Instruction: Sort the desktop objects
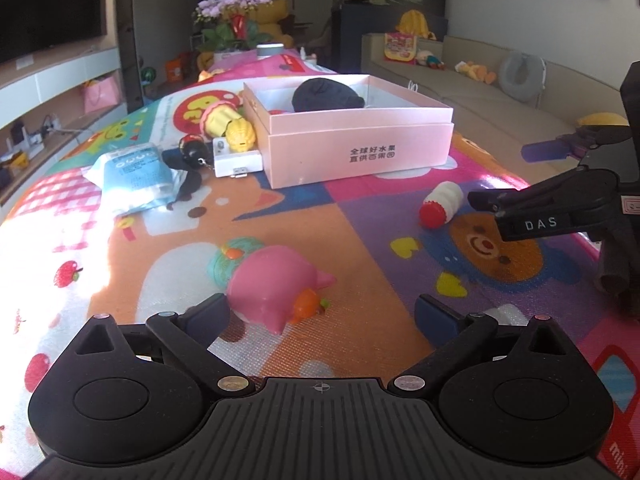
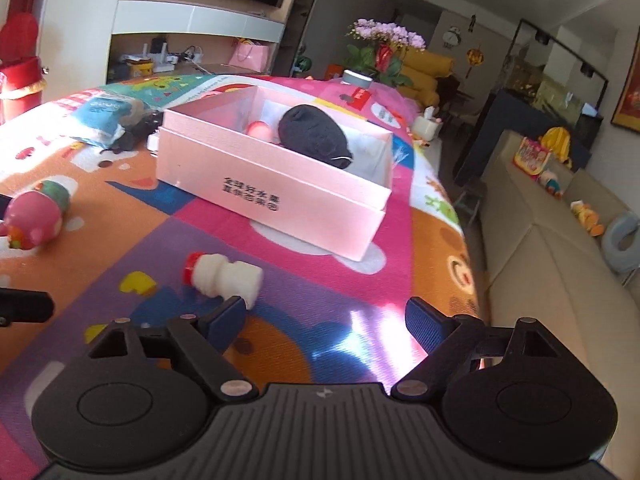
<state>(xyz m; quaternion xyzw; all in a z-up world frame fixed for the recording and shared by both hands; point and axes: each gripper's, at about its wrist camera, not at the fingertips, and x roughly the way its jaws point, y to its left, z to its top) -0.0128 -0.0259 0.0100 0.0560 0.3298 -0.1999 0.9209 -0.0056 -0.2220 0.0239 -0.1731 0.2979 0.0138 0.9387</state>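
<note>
A pink box (image 1: 356,152) (image 2: 256,196) stands open on the cartoon mat, holding a black cloth bundle (image 1: 326,96) (image 2: 312,132) and a red-pink ball (image 2: 260,130). My left gripper (image 1: 322,312) is open just above the mat, with a pink pig toy (image 1: 276,284) (image 2: 34,216) between its fingers, close to the left one. My right gripper (image 2: 326,316) is open and empty; a white bottle with a red cap (image 2: 224,276) (image 1: 442,204) lies just beyond its left finger. The right gripper also shows at the right edge of the left wrist view (image 1: 520,208).
Left of the box lie a blue-white packet (image 1: 136,176) (image 2: 104,114), a black strap (image 1: 188,176), a white USB adapter (image 1: 236,160) and yellow-pink toys (image 1: 230,124). The mat's right edge drops toward a beige sofa (image 2: 560,264).
</note>
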